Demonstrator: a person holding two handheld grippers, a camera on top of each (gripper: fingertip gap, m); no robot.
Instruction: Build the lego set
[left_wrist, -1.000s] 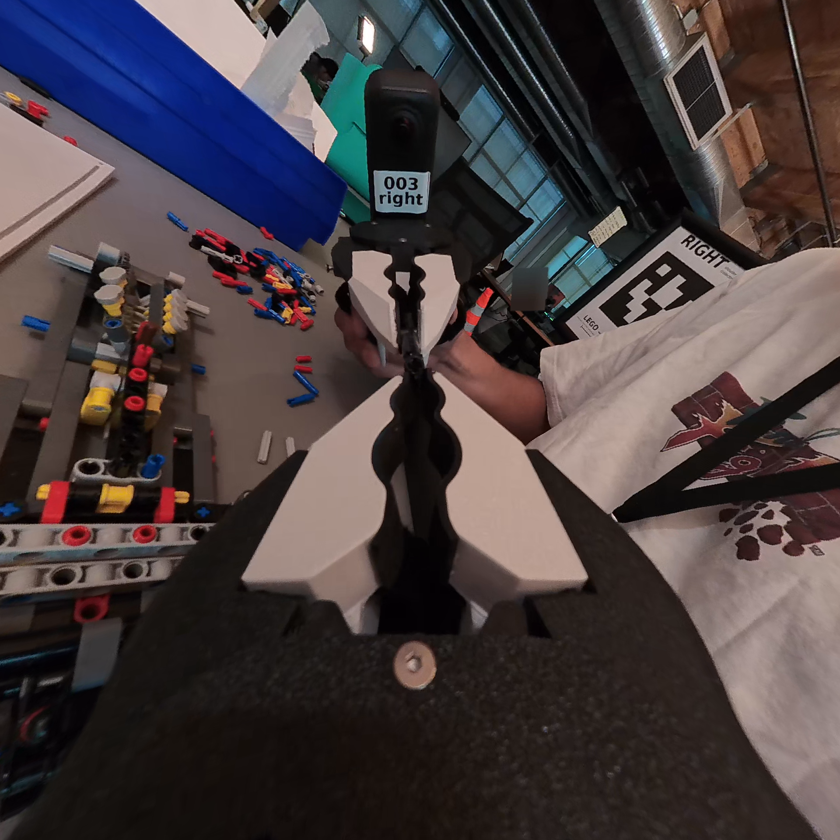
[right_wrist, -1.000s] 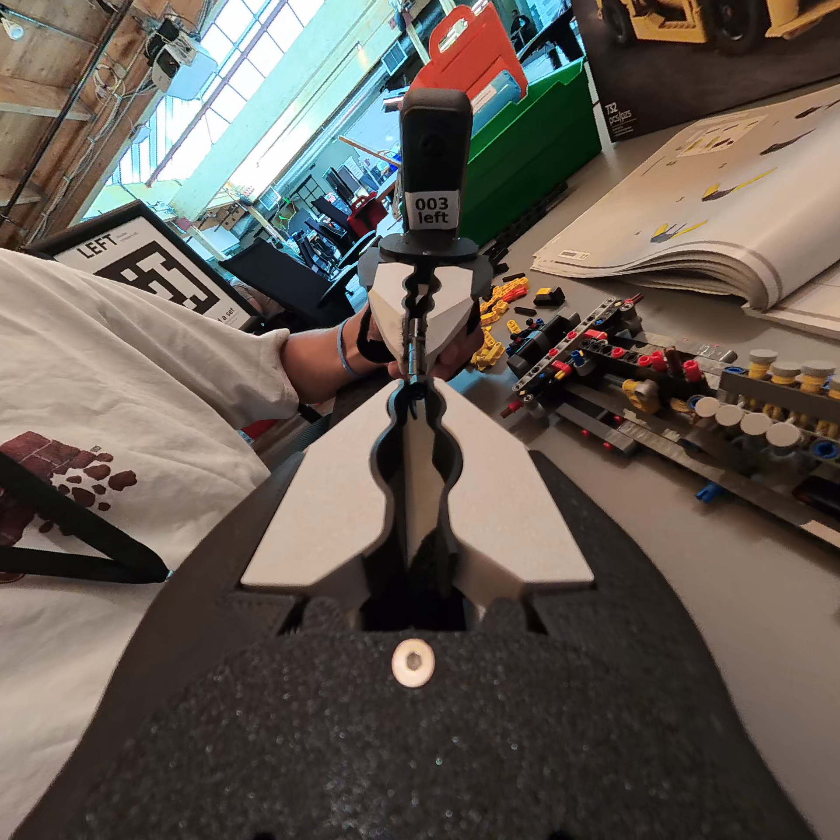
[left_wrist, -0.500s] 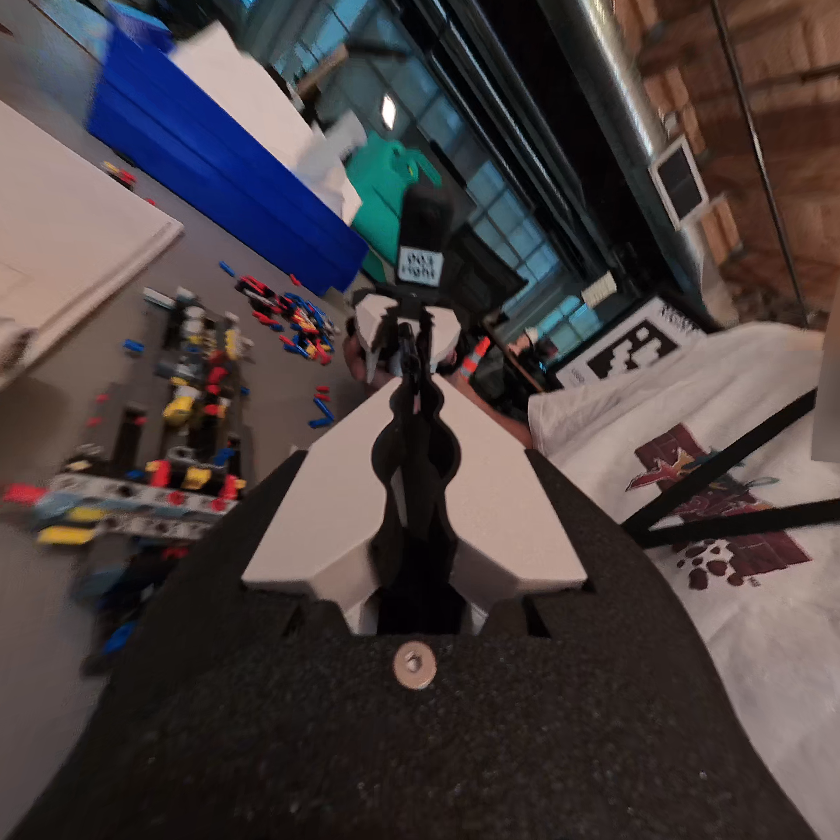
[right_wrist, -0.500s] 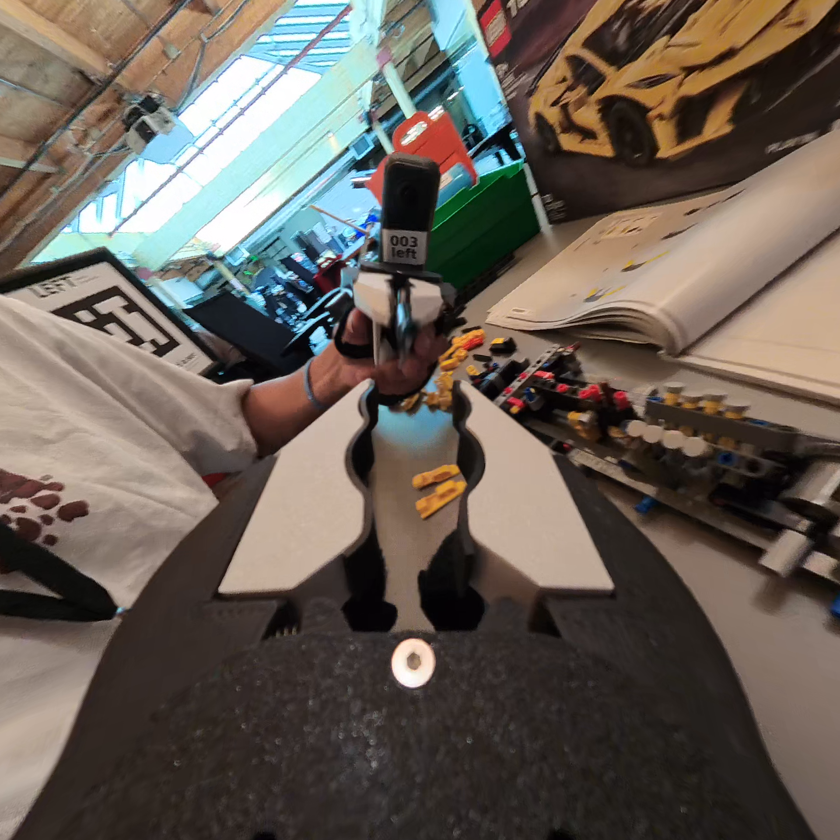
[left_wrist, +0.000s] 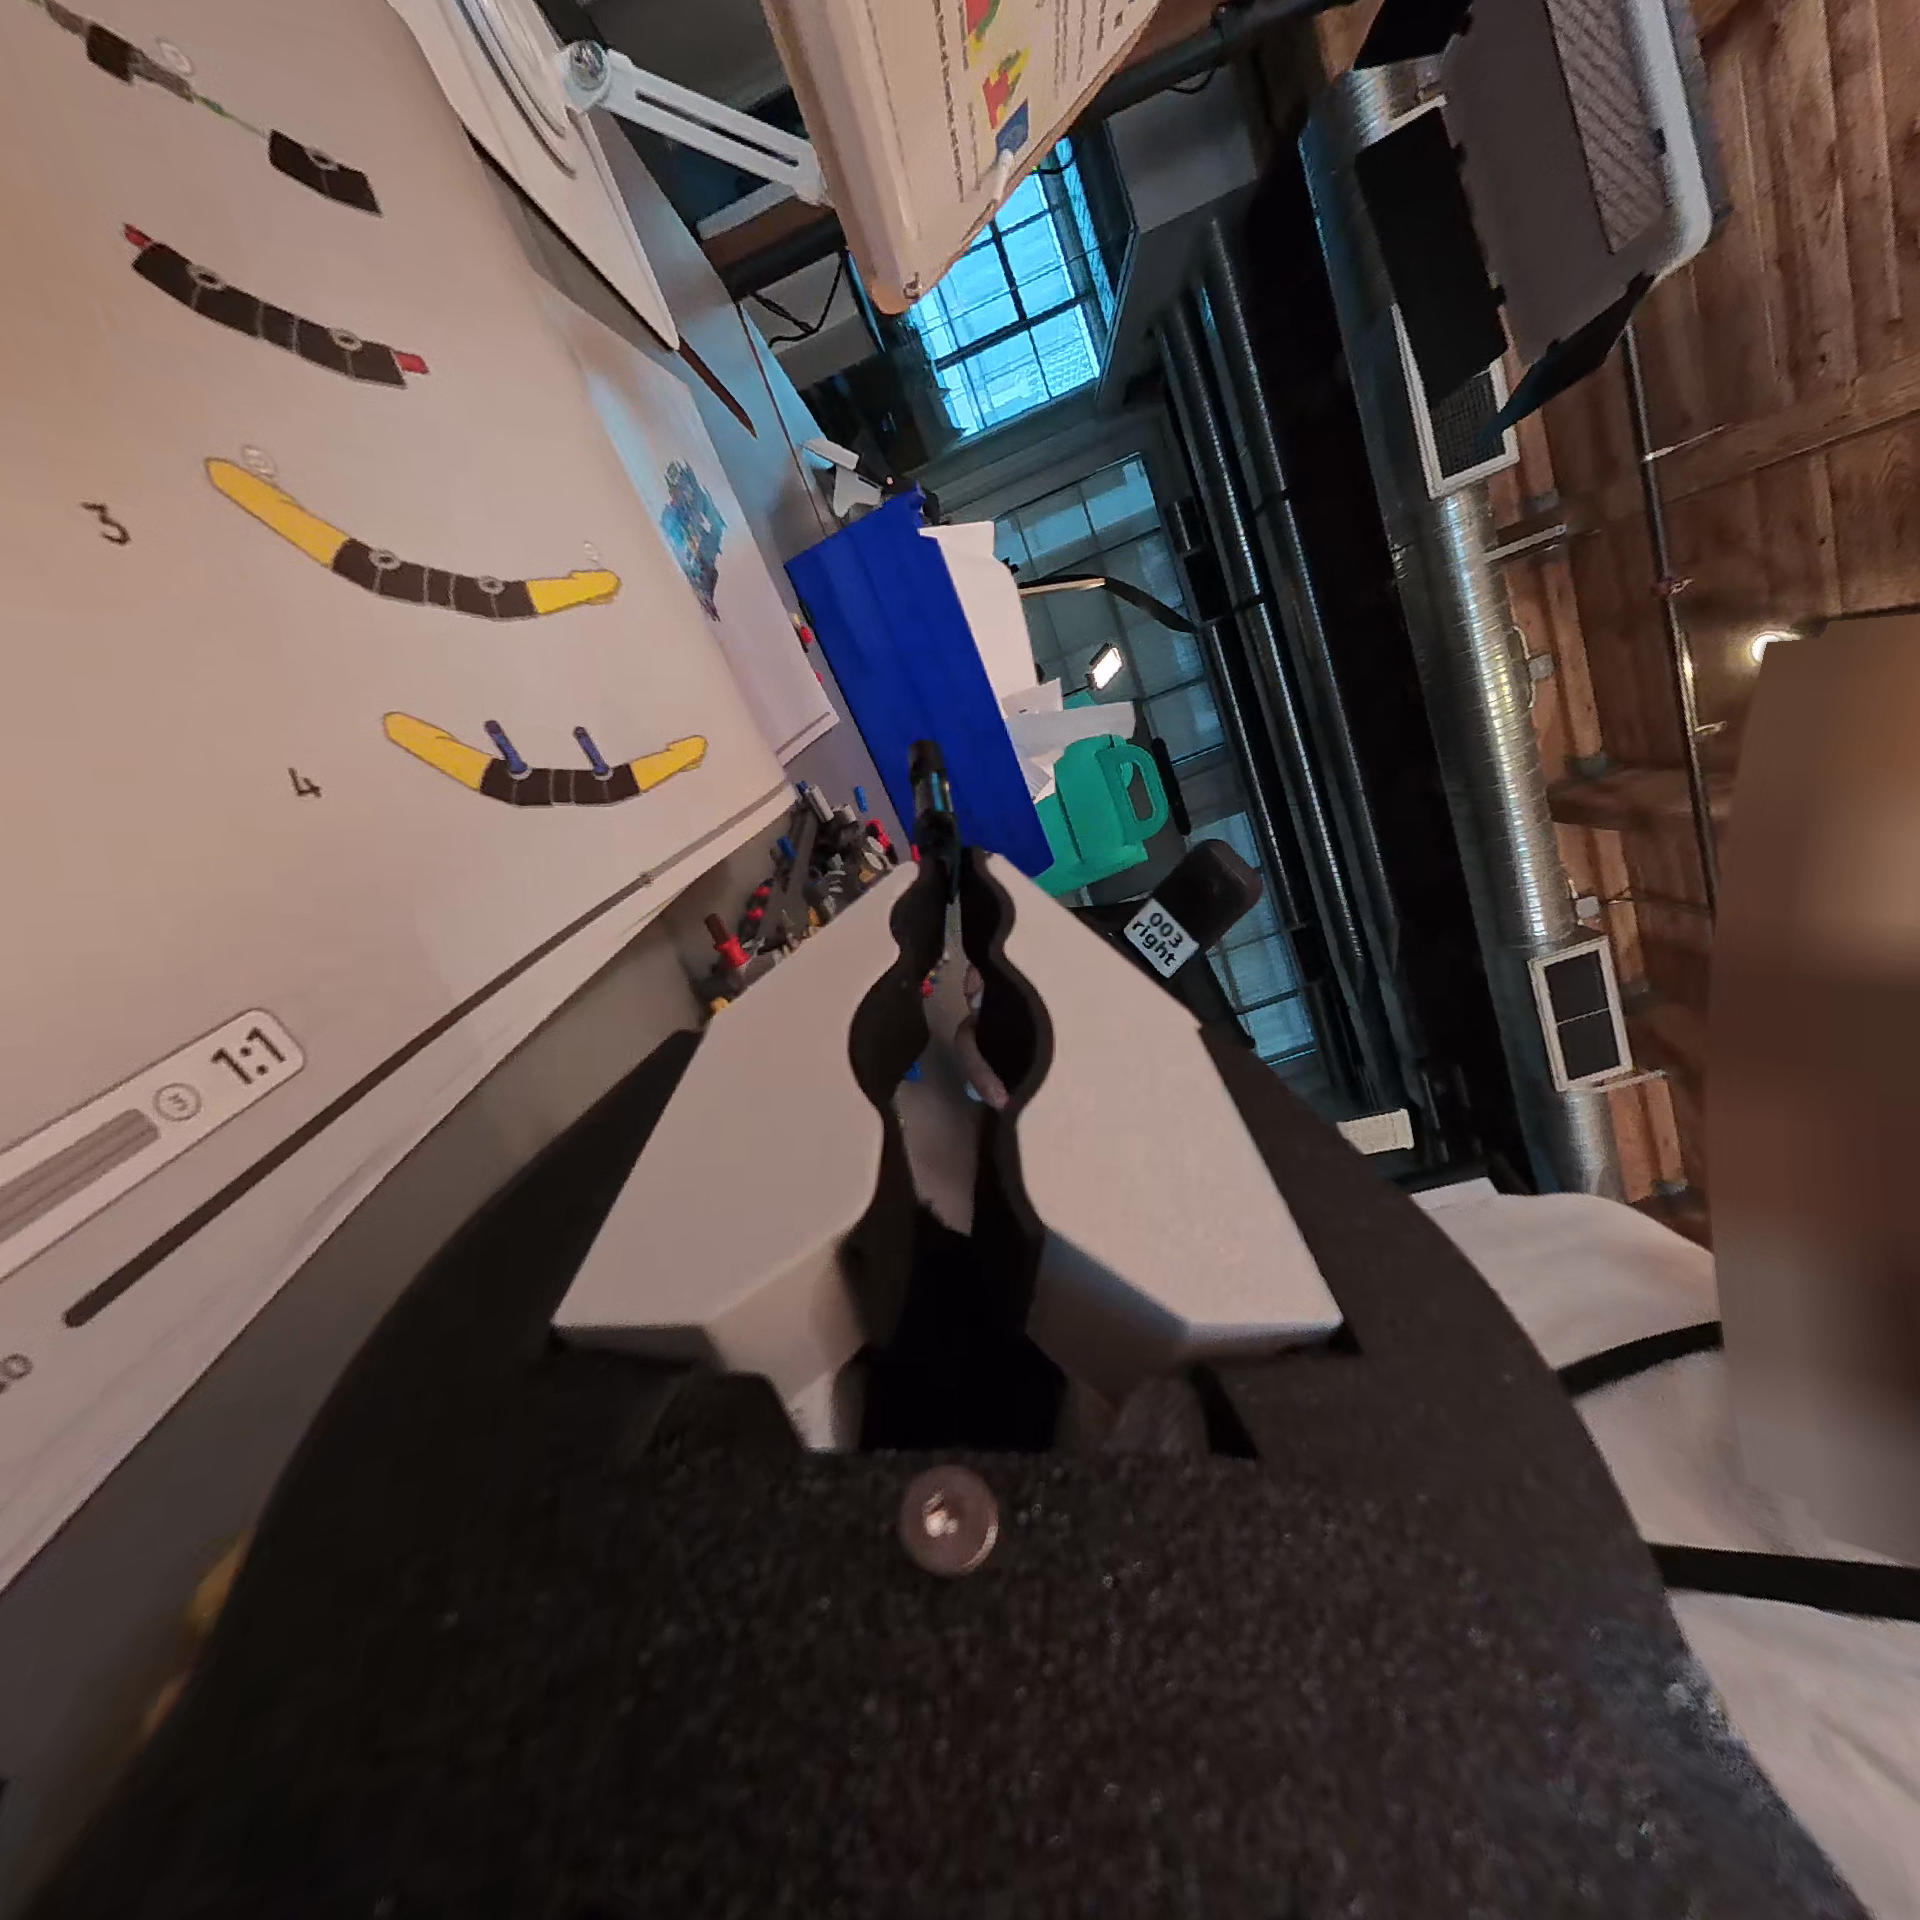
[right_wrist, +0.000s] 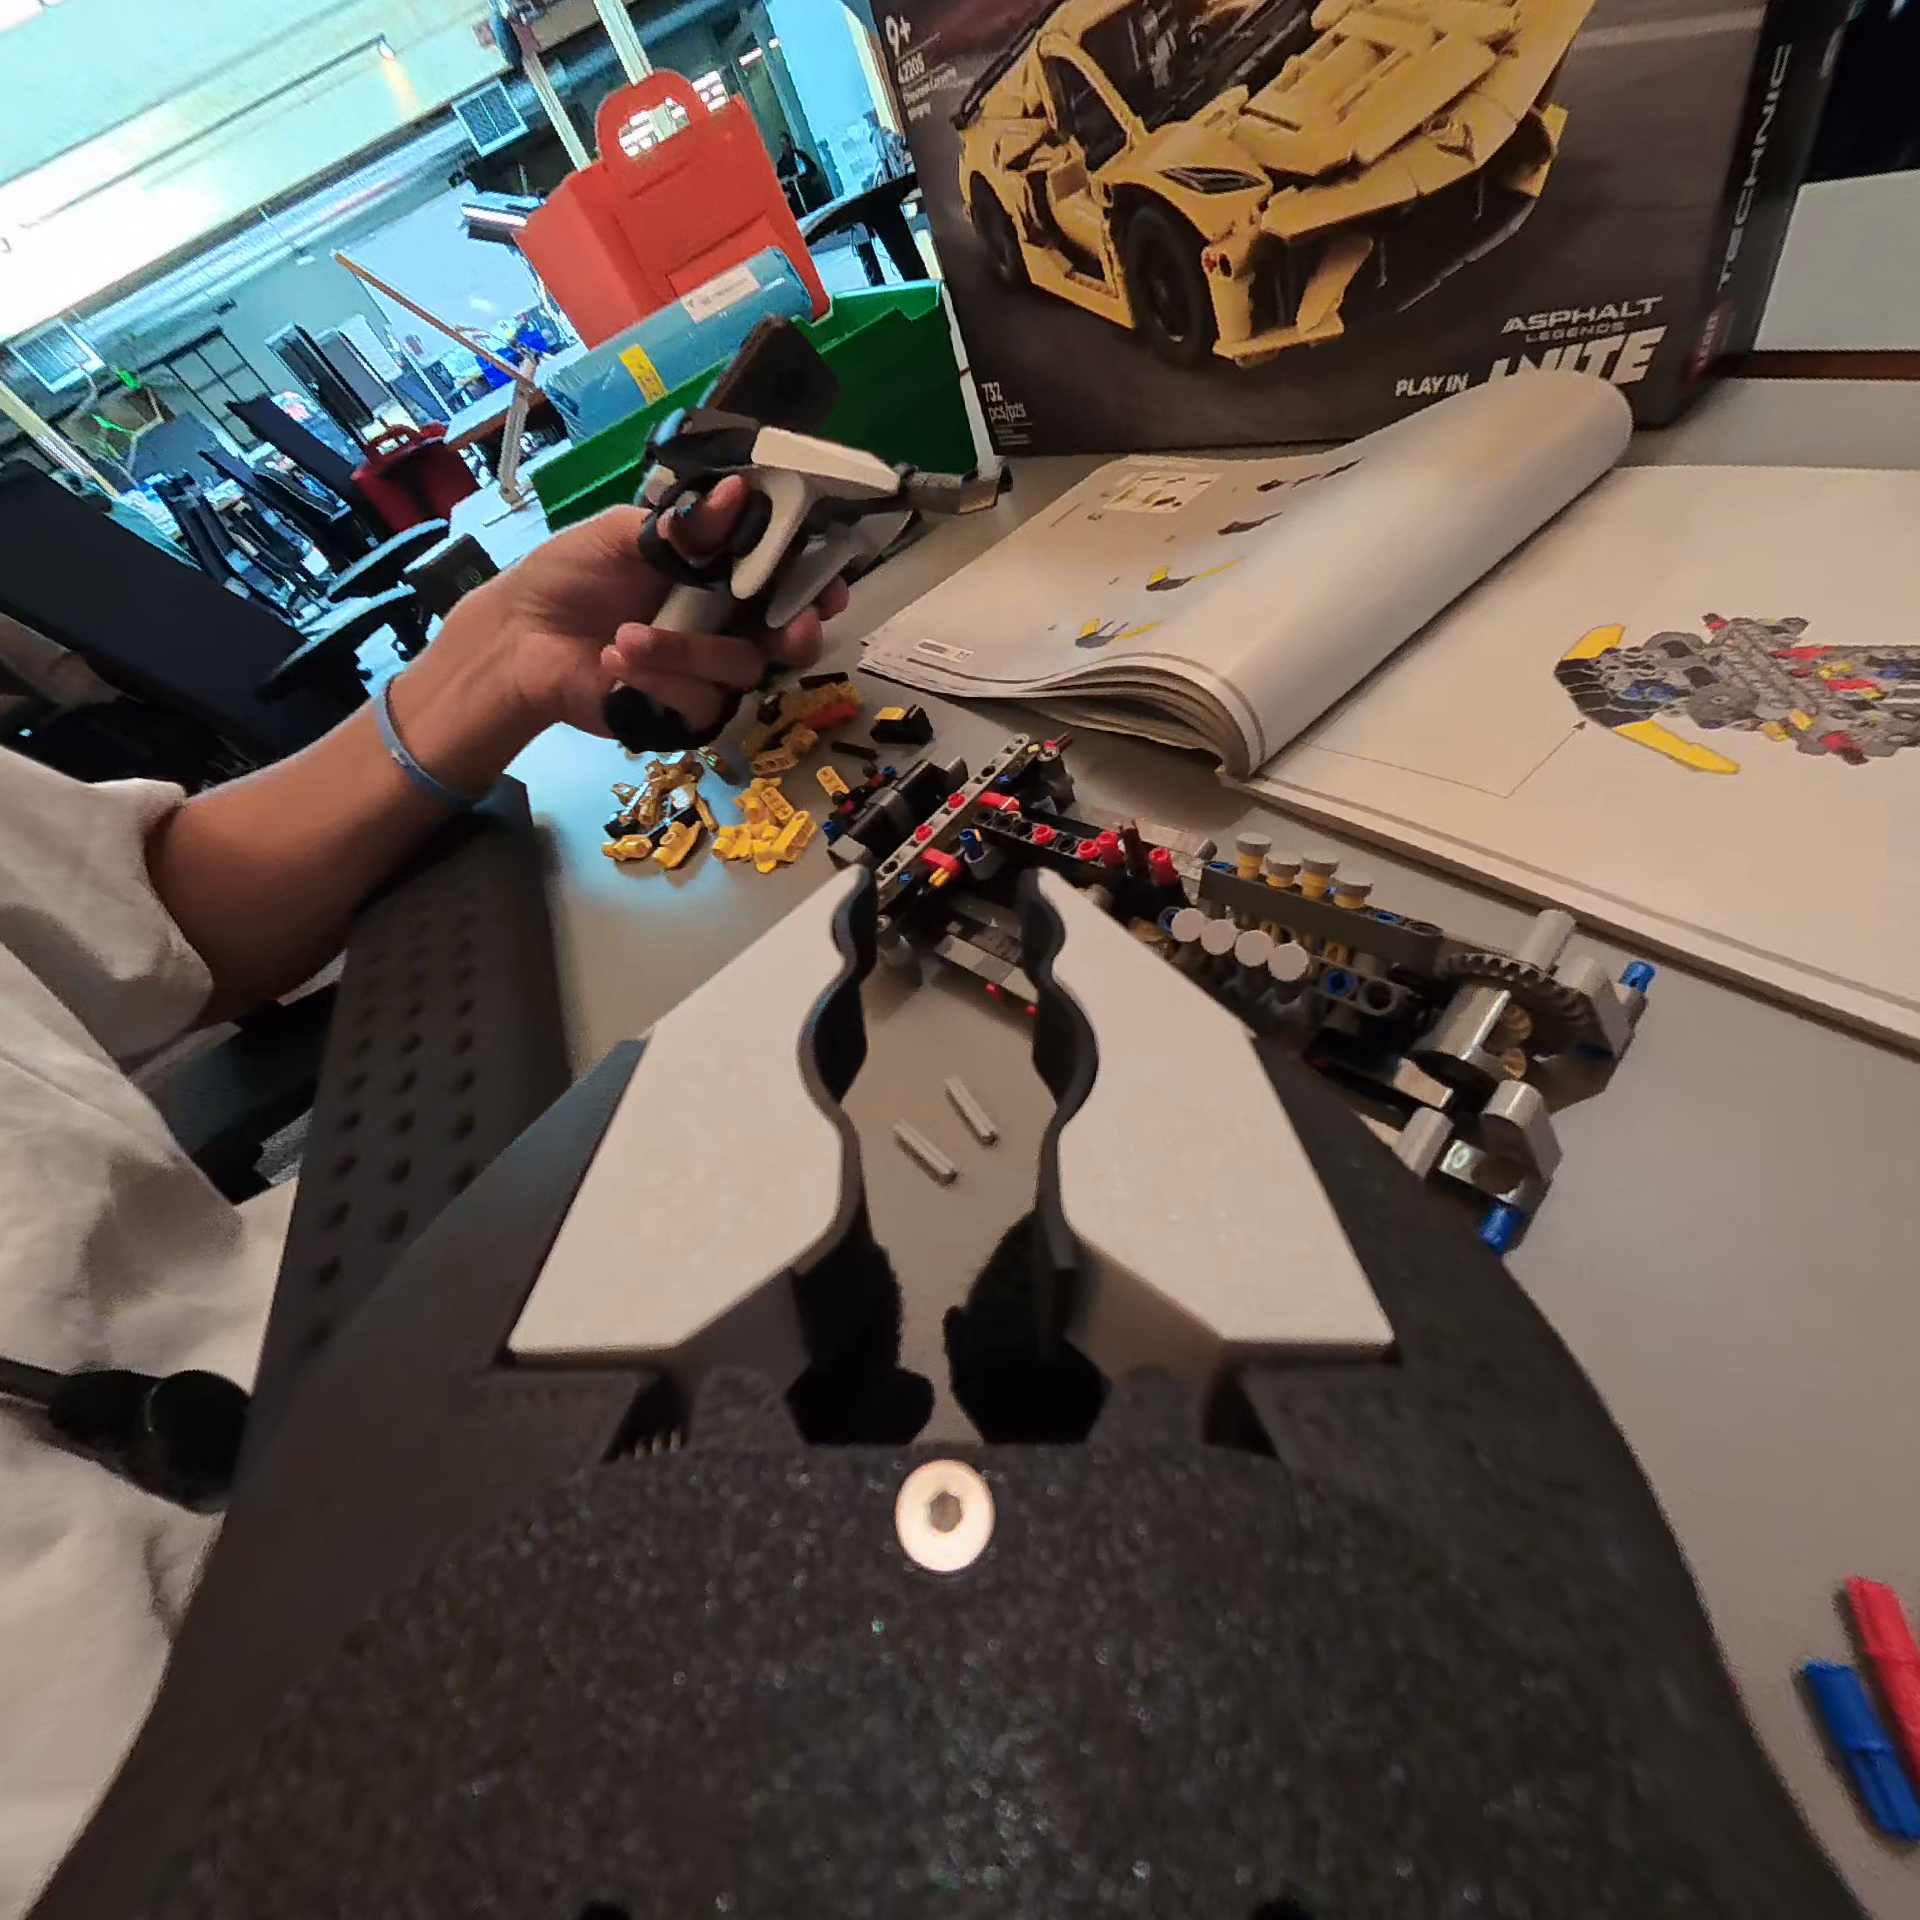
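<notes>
Left claw: the pale matte fingers of the left claw (left_wrist: 951, 873) are pressed together on a thin black pin-like piece (left_wrist: 928, 795) with a blue band, which sticks out past the tips
Right claw: the right claw (right_wrist: 945, 894), with wavy black inner edges and grainy black foam behind, is spread wide with nothing between its fingers
Chassis: a long, studded lego chassis (right_wrist: 1195, 935) of grey and black beams, with red, blue and yellow pins, round white caps and a toothed gear, lies on the grey surface (right_wrist: 1714, 1299) just beyond the right claw
Loose parts: two short grey axles (right_wrist: 945, 1127) are seen on the near side of the chassis; a heap of yellow pieces (right_wrist: 727, 810) lies left of the chassis
Booklet: an open paper instruction booklet (right_wrist: 1299, 592) lies behind the chassis
</notes>
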